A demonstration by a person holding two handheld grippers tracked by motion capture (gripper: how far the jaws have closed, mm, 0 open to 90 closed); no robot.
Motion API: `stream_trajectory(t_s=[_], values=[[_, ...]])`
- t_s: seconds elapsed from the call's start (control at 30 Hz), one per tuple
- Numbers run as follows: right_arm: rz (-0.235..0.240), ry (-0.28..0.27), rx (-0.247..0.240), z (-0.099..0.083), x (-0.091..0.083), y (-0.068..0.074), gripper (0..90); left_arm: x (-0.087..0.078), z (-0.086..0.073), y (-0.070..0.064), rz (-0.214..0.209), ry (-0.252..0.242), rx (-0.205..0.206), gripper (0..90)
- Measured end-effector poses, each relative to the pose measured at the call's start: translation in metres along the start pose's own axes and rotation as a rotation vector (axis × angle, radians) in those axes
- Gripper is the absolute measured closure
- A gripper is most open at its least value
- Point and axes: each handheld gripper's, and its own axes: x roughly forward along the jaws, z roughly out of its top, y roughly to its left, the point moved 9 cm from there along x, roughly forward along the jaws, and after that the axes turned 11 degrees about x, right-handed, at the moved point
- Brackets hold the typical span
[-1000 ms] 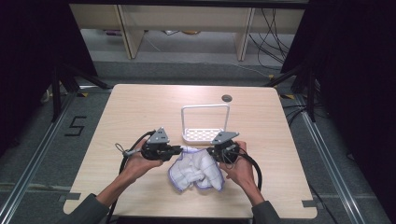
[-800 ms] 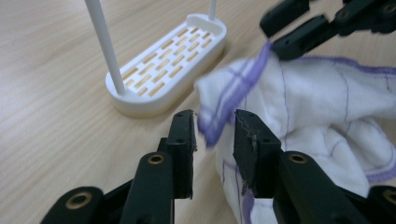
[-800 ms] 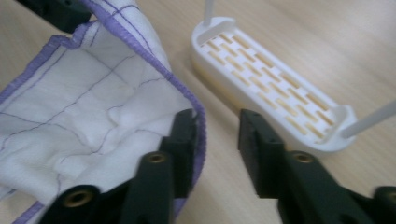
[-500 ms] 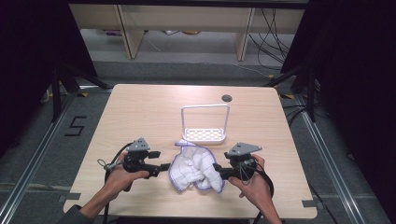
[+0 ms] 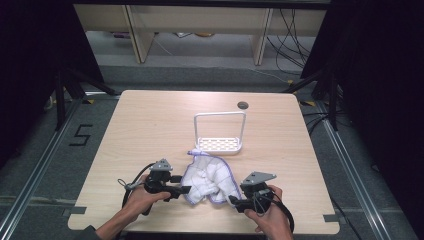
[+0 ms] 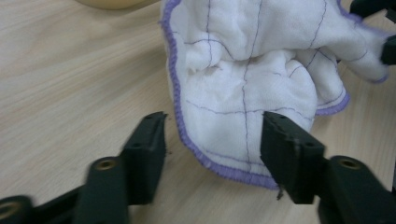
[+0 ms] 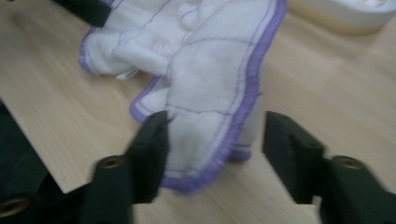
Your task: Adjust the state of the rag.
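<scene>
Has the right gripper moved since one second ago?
Yes. The right gripper has drawn back toward the near table edge, away from the white rack, and now sits at the cloth's near right side.

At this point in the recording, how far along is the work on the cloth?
Early. The white cloth lies crumpled on the table near the white rack. In hand: the left gripper and right gripper each straddle a purple-hemmed edge, jaws open. Left: gripping and whatever handling follows; nothing is folded or hung.
</scene>
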Motion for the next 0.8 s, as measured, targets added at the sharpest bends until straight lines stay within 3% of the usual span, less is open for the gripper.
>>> stream_trajectory(t_s=[0.03,0.07,0.1,0.2,0.27,0.37,0.4,0.43,0.47,0.5,0.57,0.6,0.63,0.7,0.77,0.8], values=[[0.032,-0.016,-0.038,0.001,0.004,-0.002,76.9,0.003,0.001,-0.001,-0.015,-0.004,0.022,69.3],[0.032,-0.016,-0.038,0.001,0.004,-0.002,76.9,0.003,0.001,-0.001,-0.015,-0.004,0.022,75.6],[0.034,-0.044,-0.047,0.006,-0.001,-0.007,88.1,-0.001,0.002,-0.001,-0.014,-0.014,0.041,82.0],[0.035,-0.063,-0.071,0.012,-0.012,-0.01,90.0,-0.009,0.004,-0.001,-0.024,-0.024,0.055,87.2],[0.03,-0.117,-0.094,0.022,-0.029,-0.016,90.0,-0.02,0.006,-0.002,-0.039,-0.045,0.063,87.6],[0.019,-0.123,-0.071,0.023,-0.033,-0.018,89.9,-0.024,0.005,-0.004,-0.044,-0.038,0.071,87.9],[0.022,-0.111,-0.059,0.02,-0.032,-0.018,83.6,-0.024,0.004,-0.005,-0.044,-0.033,0.08,87.9],[-0.007,-0.103,-0.003,0.016,-0.026,-0.019,64.6,-0.023,0.002,-0.009,-0.057,-0.027,0.087,87.9],[-0.015,-0.083,0.007,0.014,-0.023,-0.018,57.5,-0.023,0.002,-0.009,-0.046,-0.02,0.089,87.9],[-0.015,-0.083,0.007,0.014,-0.023,-0.018,57.5,-0.023,0.002,-0.009,-0.046,-0.02,0.089,87.9],[-0.015,-0.062,0.041,0.011,-0.009,-0.016,43.0,-0.023,0.003,-0.01,-0.061,-0.02,0.1,87.9],[-0.015,-0.062,0.041,0.011,-0.009,-0.016,43.0,-0.023,0.003,-0.01,-0.061,-0.02,0.1,87.9],[-0.007,-0.022,0.057,0.006,-0.001,-0.015,37.0,-0.023,0.003,-0.01,-0.056,-0.021,0.095,87.9],[-0.003,-0.02,0.077,0.003,0.006,-0.016,36.2,-0.024,0.002,-0.01,-0.056,-0.021,0.095,87.9],[0.01,0.018,0.077,-0.002,0.01,-0.016,47.9,-0.023,0.002,-0.01,-0.057,-0.017,0.099,87.9],[0.01,0.018,0.077,-0.002,0.01,-0.016,47.9,-0.022,0.002,-0.01,-0.06,-0.017,0.101,87.9]])
